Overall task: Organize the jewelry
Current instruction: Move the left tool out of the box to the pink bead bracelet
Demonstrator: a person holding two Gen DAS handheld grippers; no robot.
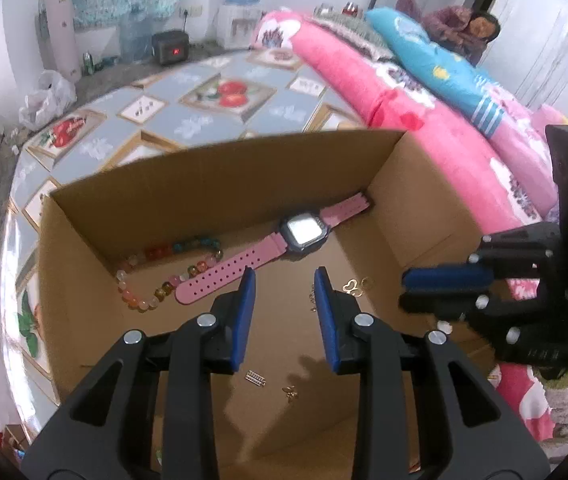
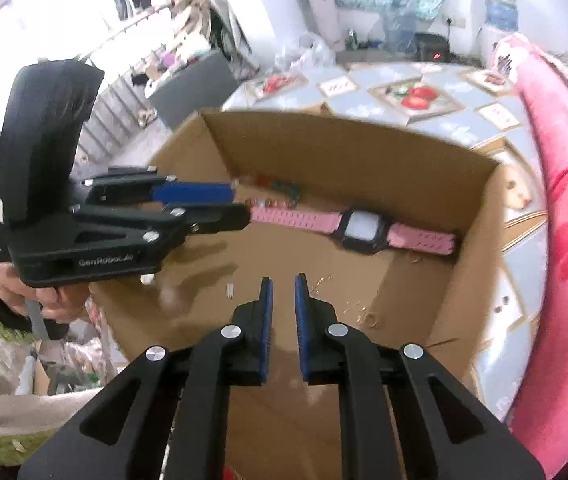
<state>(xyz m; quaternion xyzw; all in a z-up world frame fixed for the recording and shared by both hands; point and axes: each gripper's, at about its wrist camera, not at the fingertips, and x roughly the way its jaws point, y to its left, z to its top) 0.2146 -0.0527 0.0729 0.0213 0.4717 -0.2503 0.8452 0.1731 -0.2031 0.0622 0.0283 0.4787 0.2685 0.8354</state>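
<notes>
Holding both empty grippers, left gripper (image 1: 284,276) and right gripper (image 2: 282,280), slightly apart over the box (image 1: 211,172), you should probably pinch one tiny earring (image 1: 255,379) gently.

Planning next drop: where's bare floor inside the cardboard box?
Free: box floor between the pink watch and left gripper. Crowded: far-left corner with bead bracelet, gold pieces on the right.

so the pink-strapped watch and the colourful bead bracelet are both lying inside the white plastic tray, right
Not quite: they lie in a brown cardboard box, not a white plastic tray. The left wrist view shows the pink-strapped watch and colourful bead bracelet on its floor.
</notes>
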